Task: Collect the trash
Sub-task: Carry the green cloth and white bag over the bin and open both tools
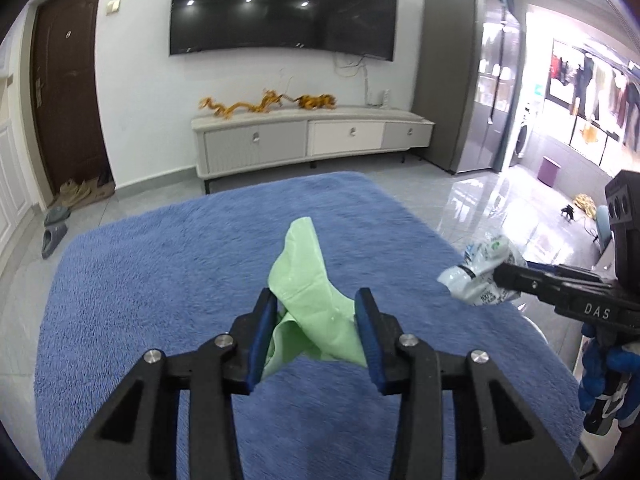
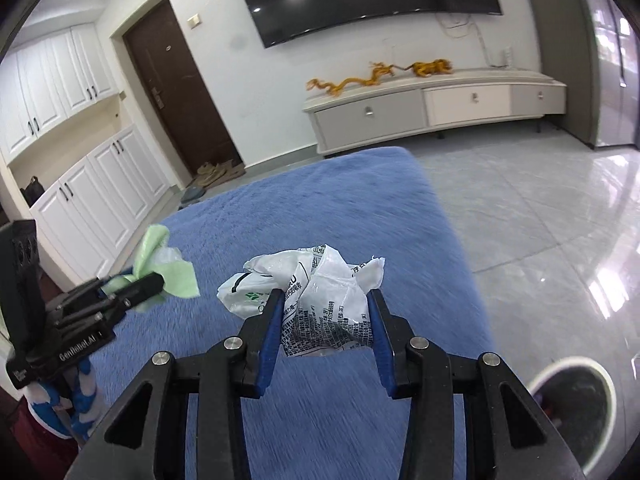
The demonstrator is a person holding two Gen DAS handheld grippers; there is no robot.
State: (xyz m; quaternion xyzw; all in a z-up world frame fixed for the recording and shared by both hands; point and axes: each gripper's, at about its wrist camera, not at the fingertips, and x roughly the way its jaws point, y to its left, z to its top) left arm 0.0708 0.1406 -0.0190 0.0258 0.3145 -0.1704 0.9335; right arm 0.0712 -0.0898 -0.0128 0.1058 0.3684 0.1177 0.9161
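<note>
- Jaws of both grippers are clenched on trash above the blue rug: left gripper on a green plastic bag, right gripper on a crumpled white wrapper.
- Bin sits low at right; a hasty release could miss it.
- Loose bag ends could slip free.
</note>
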